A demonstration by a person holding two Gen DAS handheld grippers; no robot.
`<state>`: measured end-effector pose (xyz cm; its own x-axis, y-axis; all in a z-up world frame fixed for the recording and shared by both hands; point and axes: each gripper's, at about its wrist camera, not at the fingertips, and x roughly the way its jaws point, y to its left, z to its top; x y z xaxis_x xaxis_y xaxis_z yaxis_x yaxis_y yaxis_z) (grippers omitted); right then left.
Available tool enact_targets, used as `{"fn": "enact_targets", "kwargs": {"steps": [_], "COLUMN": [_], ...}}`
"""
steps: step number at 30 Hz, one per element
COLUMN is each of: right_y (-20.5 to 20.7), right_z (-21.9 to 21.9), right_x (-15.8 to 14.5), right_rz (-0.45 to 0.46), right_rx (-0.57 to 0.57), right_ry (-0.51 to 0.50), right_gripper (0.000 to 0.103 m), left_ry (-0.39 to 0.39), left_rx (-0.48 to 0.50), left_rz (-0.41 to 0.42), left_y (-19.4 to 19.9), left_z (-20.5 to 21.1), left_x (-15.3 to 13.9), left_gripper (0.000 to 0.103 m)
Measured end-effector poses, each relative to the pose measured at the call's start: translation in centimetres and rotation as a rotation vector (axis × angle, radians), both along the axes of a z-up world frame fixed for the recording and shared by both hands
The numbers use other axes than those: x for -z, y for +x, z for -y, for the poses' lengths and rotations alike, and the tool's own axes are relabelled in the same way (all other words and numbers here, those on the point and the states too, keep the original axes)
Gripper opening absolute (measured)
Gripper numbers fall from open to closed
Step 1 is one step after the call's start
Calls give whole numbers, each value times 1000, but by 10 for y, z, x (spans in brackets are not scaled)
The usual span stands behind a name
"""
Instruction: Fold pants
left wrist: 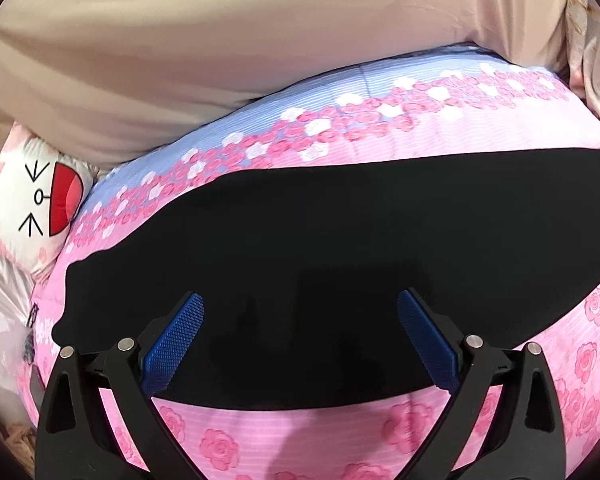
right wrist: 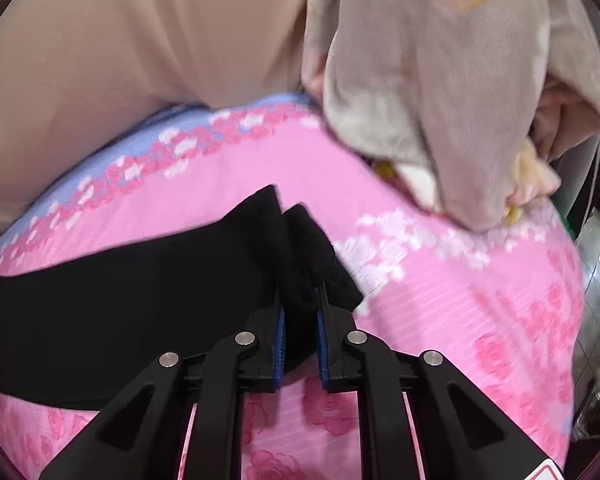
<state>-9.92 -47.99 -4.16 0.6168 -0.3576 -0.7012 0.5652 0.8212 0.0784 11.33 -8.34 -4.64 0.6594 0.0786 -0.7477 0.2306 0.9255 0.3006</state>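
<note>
Pinching pants edge, right gripper

pink rose bedspread | beige curtain | cartoon pillow

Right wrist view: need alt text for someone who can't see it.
The right tongs are shut on a bunched end of black pants, which lie flat on a pink rose-print bedcover. Beige fabric fills the background, with a grey-beige blanket heaped at upper right.
</note>
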Motion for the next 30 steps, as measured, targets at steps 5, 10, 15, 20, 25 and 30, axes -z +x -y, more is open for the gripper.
{"fn": "enact_targets", "kwargs": {"steps": [5,10,15,20,25,30], "right_y": [1,-21,4,2,-9,-2], "right_z": [22,7,4,-6,21,19], "right_x": [24,-3,17,11,8,17], "right_rz": [-62,52,-46,-50,-47,-68], "right_rx": [10,17,-76,-83,-9,-7], "right_ry": [65,-19,14,-60,-41,-27], "right_gripper": [29,49,25,10,8,20], "left_ry": [13,22,27,40,34,28], "left_rx": [18,21,53,59,54,48], "left_rz": [-10,-17,-23,-21,-23,-34], "left_y": [-1,0,-3,-3,-1,-1], "left_z": [15,22,41,57,62,60], "left_x": [4,7,11,11,9,10], "left_gripper": [96,96,96,96,96,96]}}
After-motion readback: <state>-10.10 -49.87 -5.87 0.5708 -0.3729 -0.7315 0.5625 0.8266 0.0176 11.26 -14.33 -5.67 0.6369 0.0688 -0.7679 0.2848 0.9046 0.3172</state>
